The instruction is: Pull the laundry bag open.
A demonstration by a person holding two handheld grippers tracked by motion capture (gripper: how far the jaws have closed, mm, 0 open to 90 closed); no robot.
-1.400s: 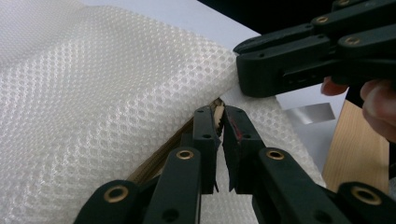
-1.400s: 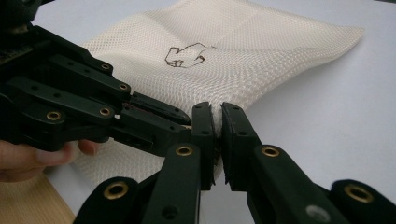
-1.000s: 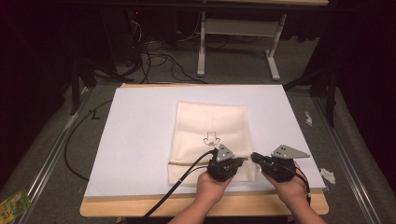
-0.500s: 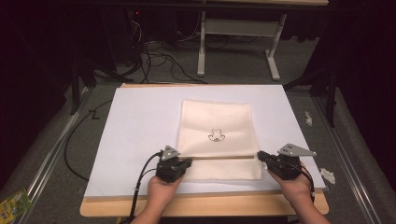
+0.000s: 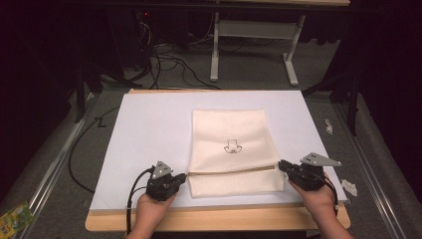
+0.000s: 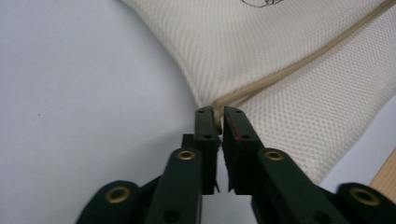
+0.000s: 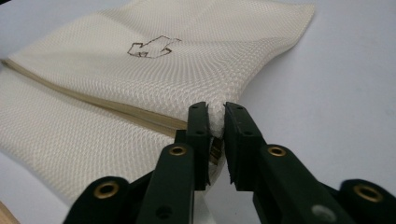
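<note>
A cream mesh cloth (image 5: 229, 129) with a small dark emblem (image 5: 232, 146) lies on the white sheet (image 5: 149, 129). Its near strip is folded, and a straight fold edge runs across it. My left gripper (image 5: 185, 176) is at the left end of that edge, and my right gripper (image 5: 281, 164) is at the right end. In the left gripper view the jaws (image 6: 220, 114) pinch the cloth's (image 6: 280, 42) hem corner. In the right gripper view the jaws (image 7: 217, 112) pinch a tuft of cloth (image 7: 140, 79). Both pairs of jaws have just been opening a little, with cloth still between them.
The wooden table edge (image 5: 224, 219) runs just below the hands. On the floor behind are a white table frame (image 5: 249, 45) and cables (image 5: 169, 59). White scraps (image 5: 349, 187) lie at the right and a green packet (image 5: 15, 216) at the lower left.
My left gripper has slid left along the fold, from beside the right gripper to the cloth's left edge. The fold edge now lies straight between the grippers. The right gripper has stayed put.
</note>
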